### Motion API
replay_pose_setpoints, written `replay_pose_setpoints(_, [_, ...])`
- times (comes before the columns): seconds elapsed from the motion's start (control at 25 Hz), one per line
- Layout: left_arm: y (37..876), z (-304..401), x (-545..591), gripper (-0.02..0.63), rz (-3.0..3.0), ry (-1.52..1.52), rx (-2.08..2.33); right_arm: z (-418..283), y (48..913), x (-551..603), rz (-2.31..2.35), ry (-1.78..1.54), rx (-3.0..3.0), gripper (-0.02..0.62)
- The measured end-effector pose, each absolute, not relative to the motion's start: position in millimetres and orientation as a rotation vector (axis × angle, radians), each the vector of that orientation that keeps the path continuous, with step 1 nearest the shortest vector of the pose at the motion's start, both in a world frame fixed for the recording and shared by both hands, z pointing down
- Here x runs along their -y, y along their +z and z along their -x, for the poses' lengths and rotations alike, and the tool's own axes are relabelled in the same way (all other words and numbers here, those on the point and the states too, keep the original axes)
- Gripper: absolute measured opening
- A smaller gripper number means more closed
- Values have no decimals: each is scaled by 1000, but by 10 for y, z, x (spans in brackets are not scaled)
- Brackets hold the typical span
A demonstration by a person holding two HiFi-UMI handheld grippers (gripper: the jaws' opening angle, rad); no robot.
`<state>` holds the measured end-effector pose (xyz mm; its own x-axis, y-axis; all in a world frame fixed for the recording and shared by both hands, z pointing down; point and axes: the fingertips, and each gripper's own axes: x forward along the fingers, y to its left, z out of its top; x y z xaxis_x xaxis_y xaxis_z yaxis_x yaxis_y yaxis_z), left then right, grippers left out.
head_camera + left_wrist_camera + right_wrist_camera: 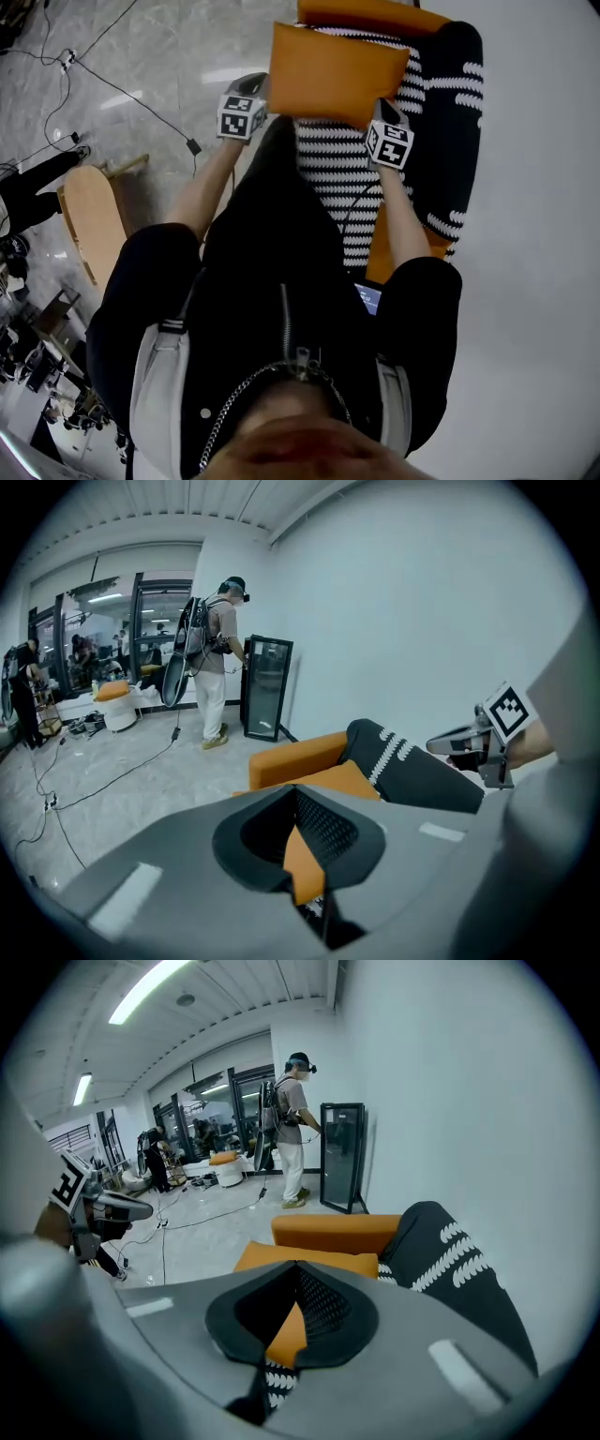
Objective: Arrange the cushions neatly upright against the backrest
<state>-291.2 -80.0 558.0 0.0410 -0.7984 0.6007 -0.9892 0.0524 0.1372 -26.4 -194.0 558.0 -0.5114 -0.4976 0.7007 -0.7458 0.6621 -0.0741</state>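
Head view: the left hand-held gripper (262, 101) and the right hand-held gripper (384, 114) each pinch a near corner of the orange cushion (333, 67). It is held above a black-and-white striped cushion (337, 178), beside a black patterned cushion (455, 112).

Left gripper view: the jaws are pressed together on orange cushion fabric.

Right gripper view: the jaws likewise clamp orange fabric. The orange sofa (328, 1232) lies beyond.

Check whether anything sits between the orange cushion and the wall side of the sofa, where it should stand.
Yes. The black cushion with white stripes leans along the wall side, right beside the orange cushion, which the left gripper and right gripper hold by its near corners. No backrest shows behind it.
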Motion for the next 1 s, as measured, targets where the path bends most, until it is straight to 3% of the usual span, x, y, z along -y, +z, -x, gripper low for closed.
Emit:
replay_pose_setpoints(0.44, [6096, 3360, 1617, 9, -1713, 436, 1793, 330, 5781, 2774, -1008, 517, 2153, 3])
replay_pose_setpoints(1.0, [7605, 4192, 2332, 12, -1557, 497, 1669, 371, 6618, 3823, -1186, 601, 1981, 3])
